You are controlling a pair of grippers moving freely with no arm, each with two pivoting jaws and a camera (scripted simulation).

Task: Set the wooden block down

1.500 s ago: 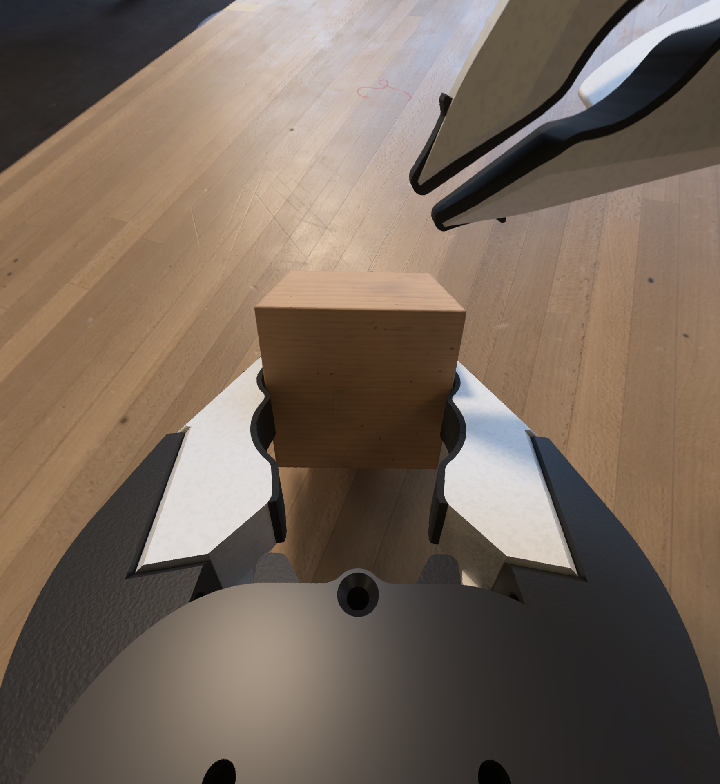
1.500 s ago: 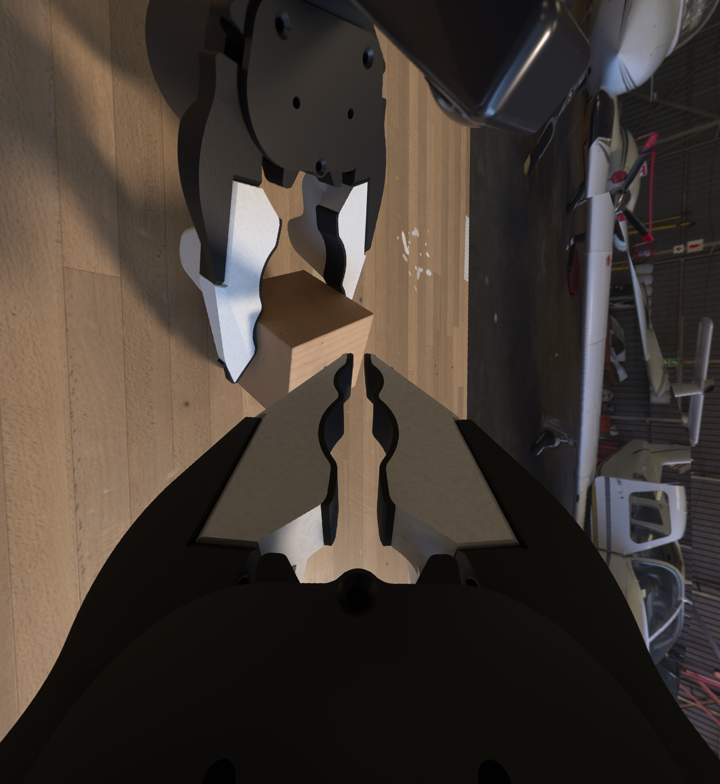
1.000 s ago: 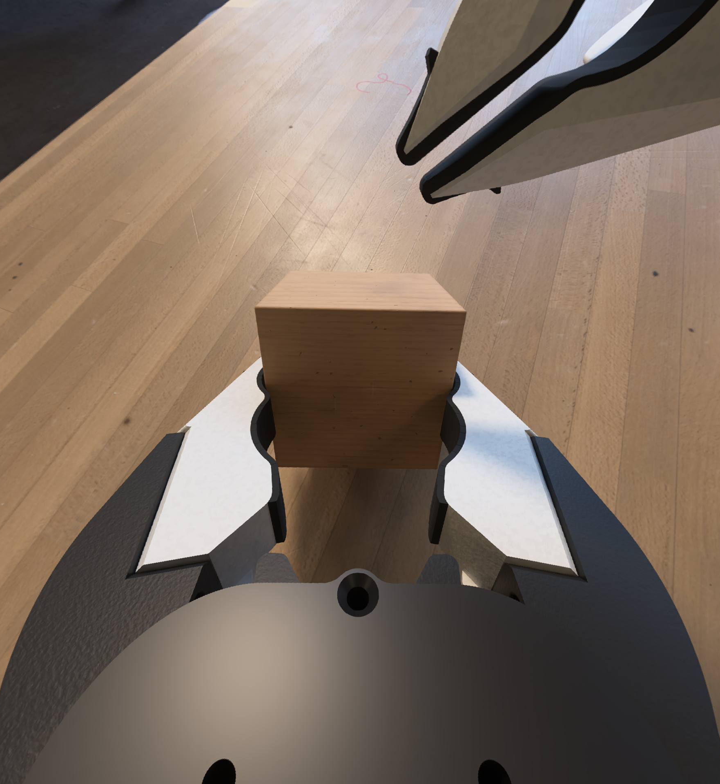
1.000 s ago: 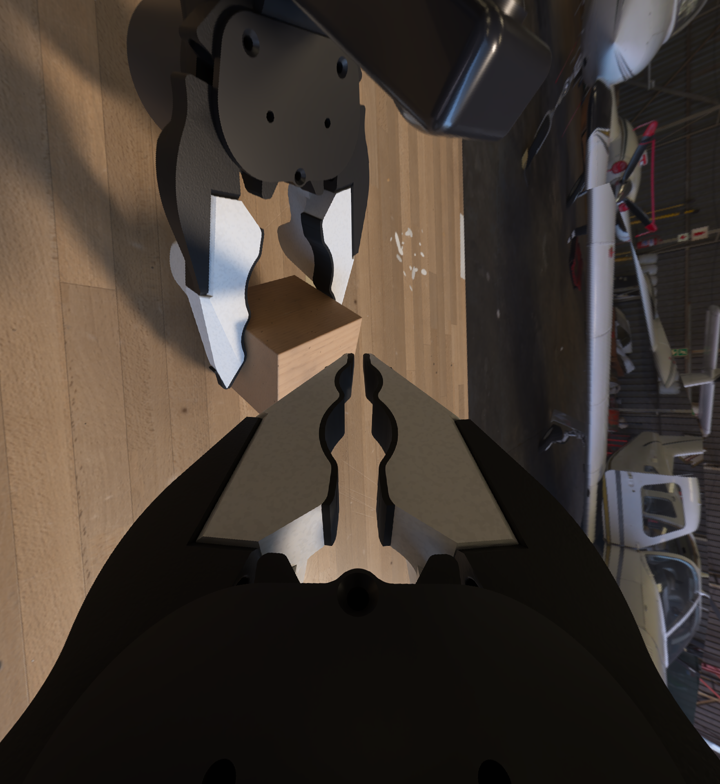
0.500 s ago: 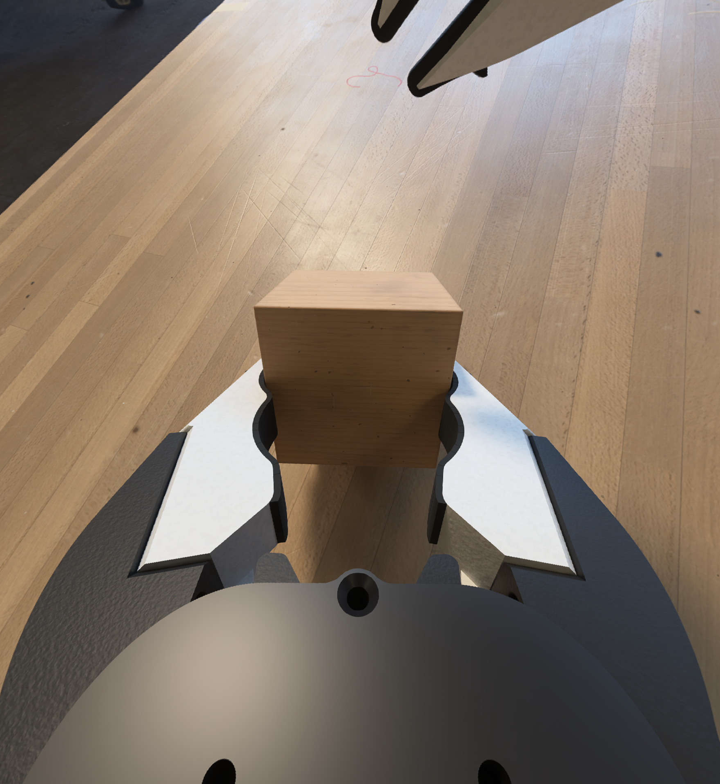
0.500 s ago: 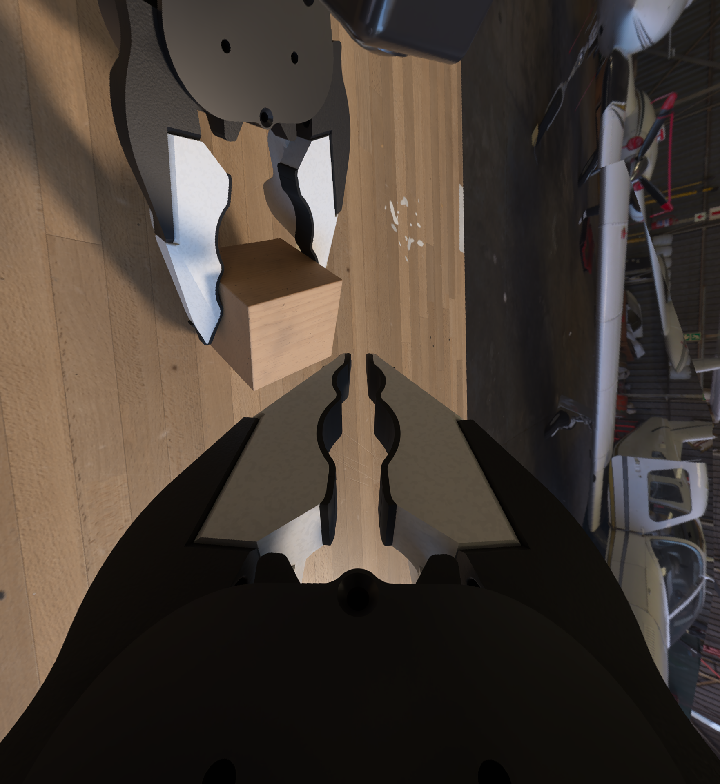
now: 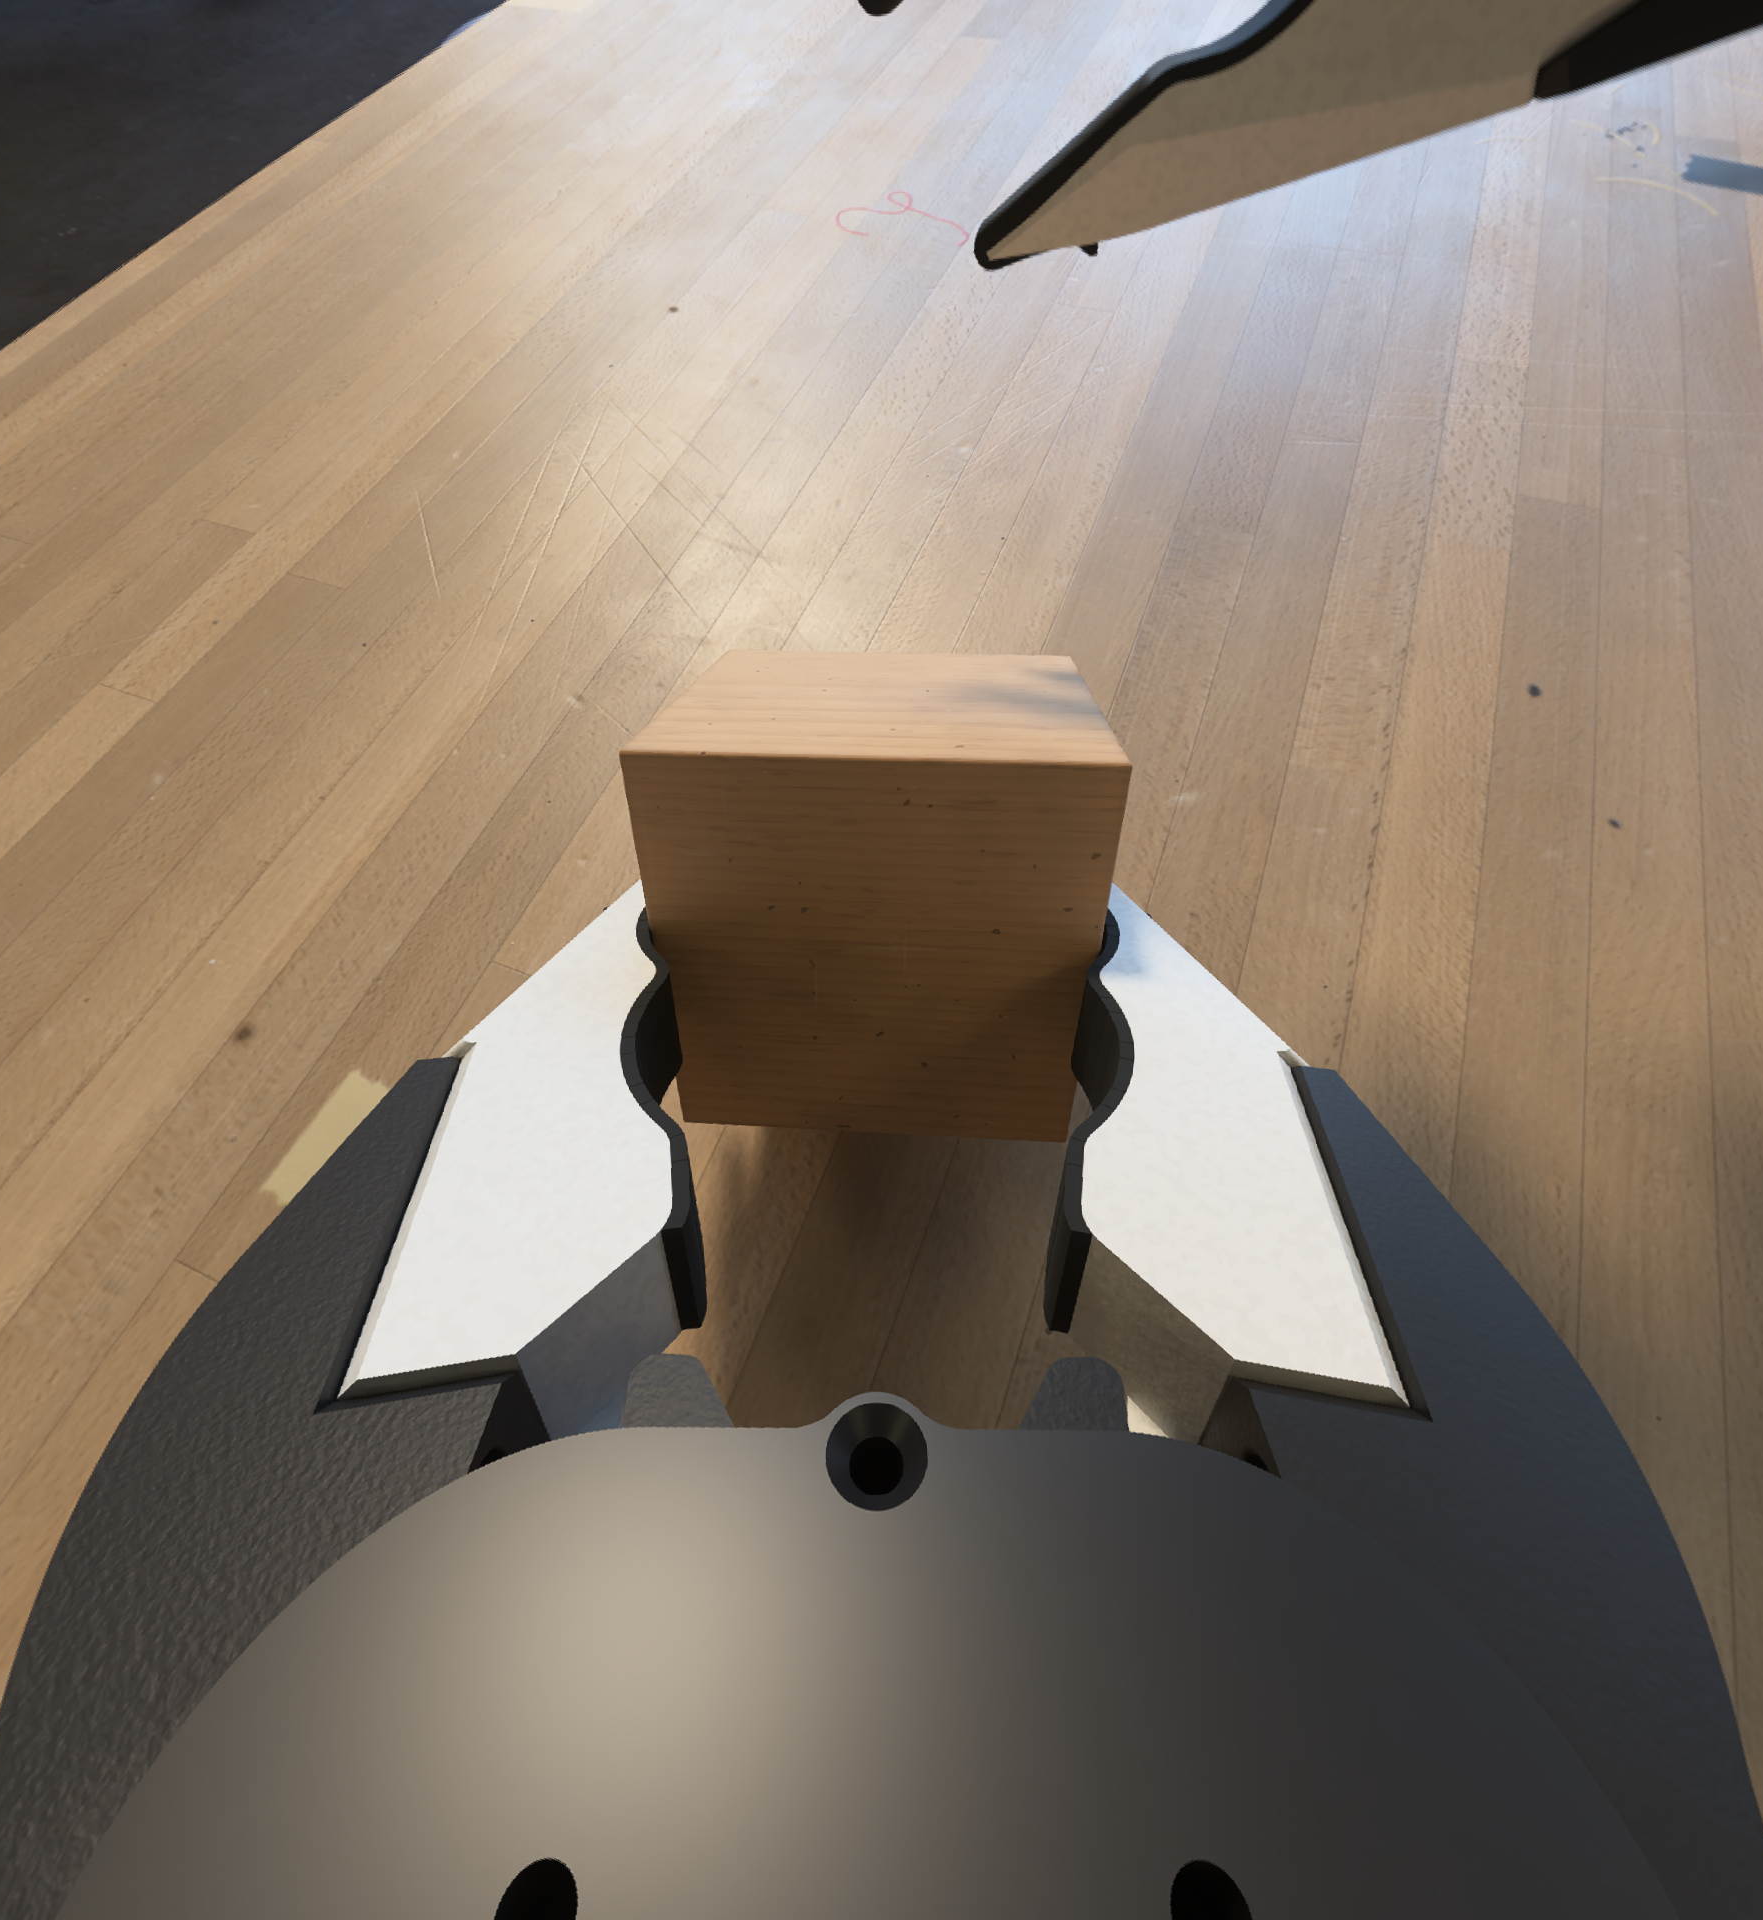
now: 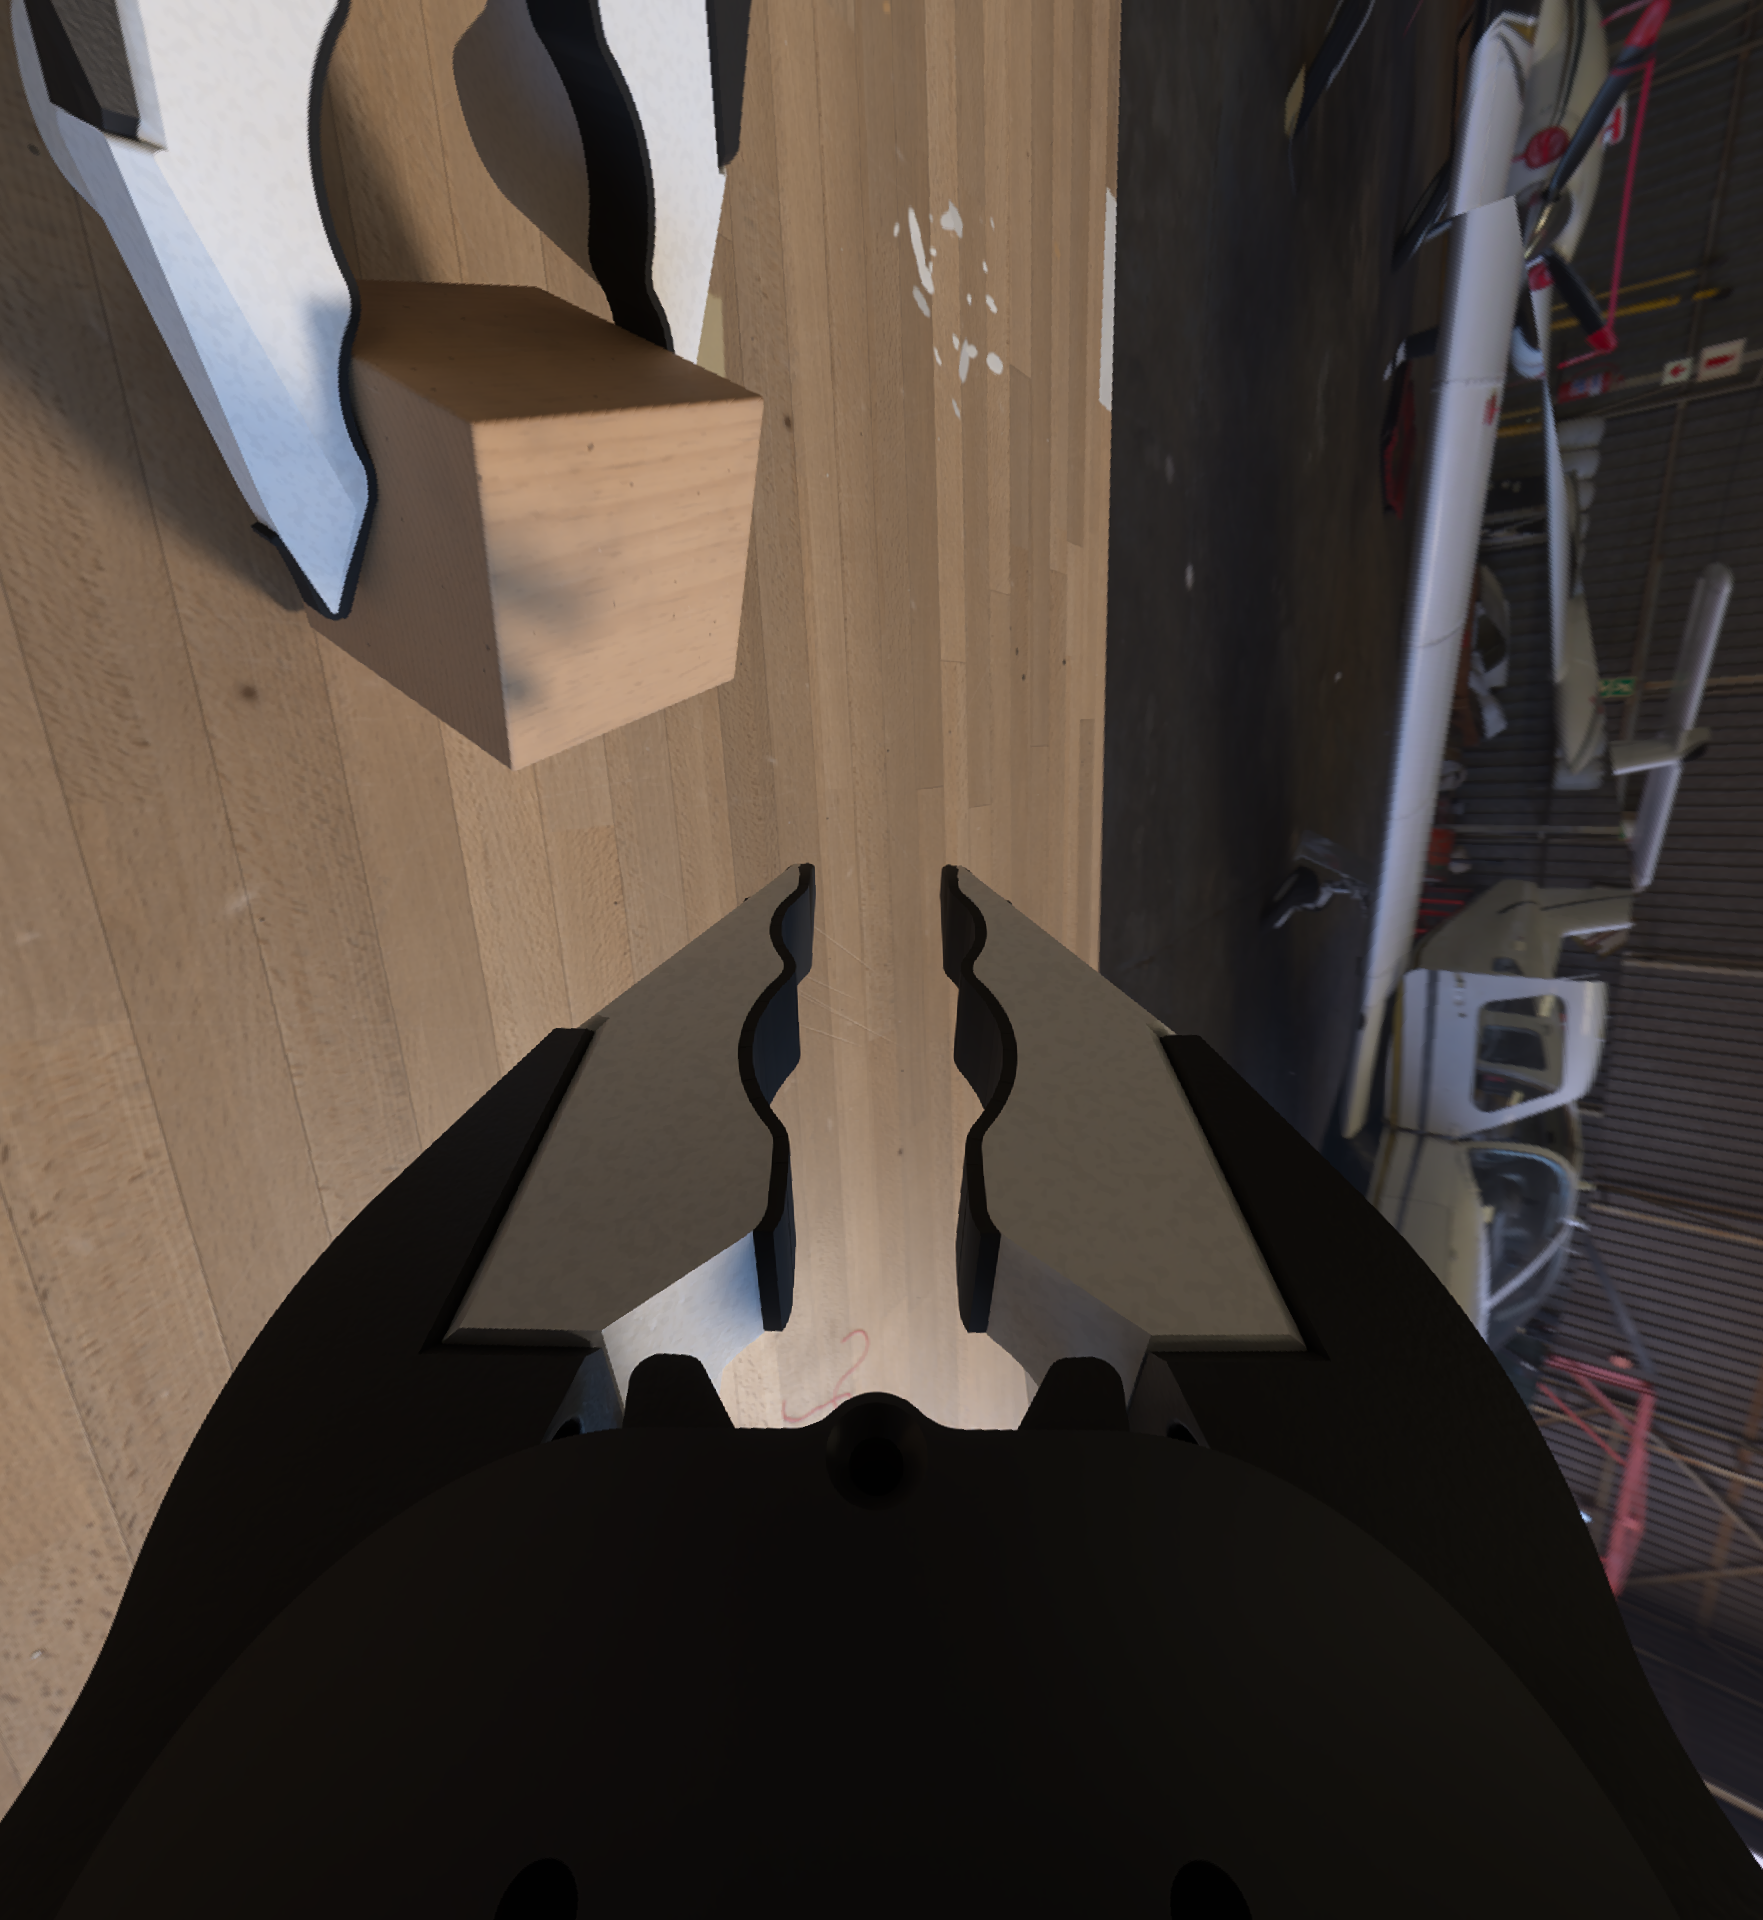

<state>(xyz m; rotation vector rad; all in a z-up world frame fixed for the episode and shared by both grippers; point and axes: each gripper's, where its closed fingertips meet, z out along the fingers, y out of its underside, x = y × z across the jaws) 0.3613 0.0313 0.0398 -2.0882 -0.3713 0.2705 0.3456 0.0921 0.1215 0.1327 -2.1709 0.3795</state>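
Observation:
The wooden block is a plain light-brown cube. My left gripper is shut on it, its white fingers pressing the block's two sides, and holds it a little above the plank surface, where its shadow falls. The right wrist view shows the block at the upper left, with a left finger on its side. My right gripper is empty, its jaws a small way apart, below and right of the block. One of its fingers shows at the top right of the left wrist view.
The wooden plank surface spreads out all round the block. It carries a red scribble and white paint specks. Its edge meets a dark floor, with parked light aircraft beyond.
My right gripper's jaws have parted from almost closed to a small gap, and it has shifted relative to the block. The block stays gripped in my left gripper.

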